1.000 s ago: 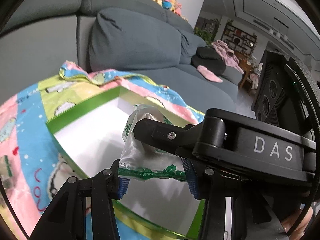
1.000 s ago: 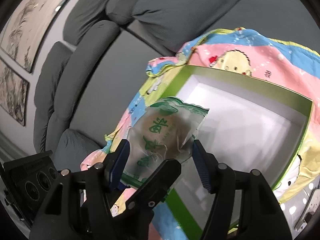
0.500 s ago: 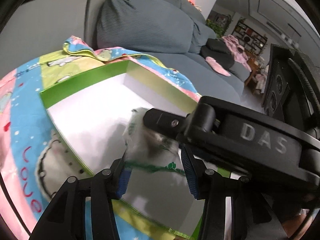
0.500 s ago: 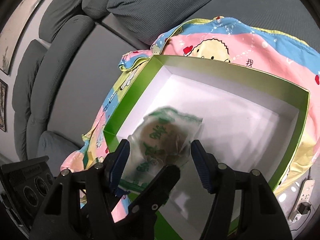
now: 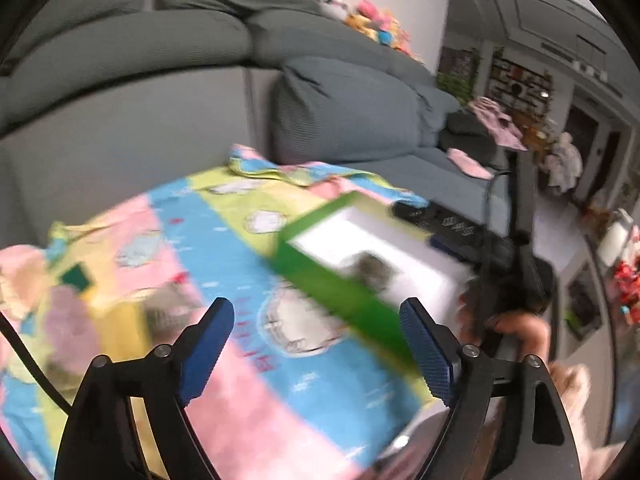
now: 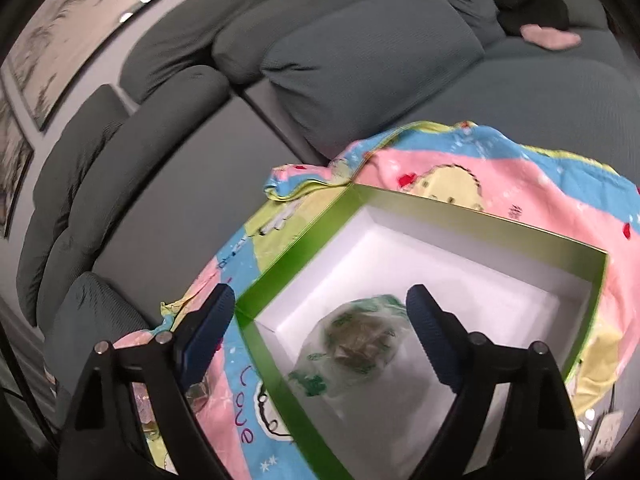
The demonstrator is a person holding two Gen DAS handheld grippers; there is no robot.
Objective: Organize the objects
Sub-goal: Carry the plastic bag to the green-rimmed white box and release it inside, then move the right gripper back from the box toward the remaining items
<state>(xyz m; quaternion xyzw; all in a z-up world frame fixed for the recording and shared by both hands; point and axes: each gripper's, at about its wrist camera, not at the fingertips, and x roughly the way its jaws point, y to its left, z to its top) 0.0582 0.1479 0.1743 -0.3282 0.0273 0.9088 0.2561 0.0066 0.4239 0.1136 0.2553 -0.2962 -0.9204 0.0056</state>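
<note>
A clear packet with green print (image 6: 352, 344) lies on the white floor of the green-walled box (image 6: 480, 218). My right gripper (image 6: 320, 332) hovers above it, jaws opening, pads clear of the packet. In the left wrist view, which is blurred, my left gripper (image 5: 316, 344) is over the colourful blanket (image 5: 224, 240), left of the box (image 5: 340, 292). Its jaws are opening with nothing between them. The packet (image 5: 370, 268) shows as a dark smudge inside the box. A hand (image 5: 520, 328) holds the other gripper beyond the box.
The blanket (image 6: 500, 176) covers a grey sofa seat, with back cushions (image 6: 360, 52) behind. Blurred small packets (image 5: 164, 308) lie on the blanket at the left. A black cable (image 5: 24, 360) crosses the lower left corner.
Both grippers have let go of the packet, which has dropped into the box. My left gripper has pulled back to the left, away from the box. The right one has stayed over it.
</note>
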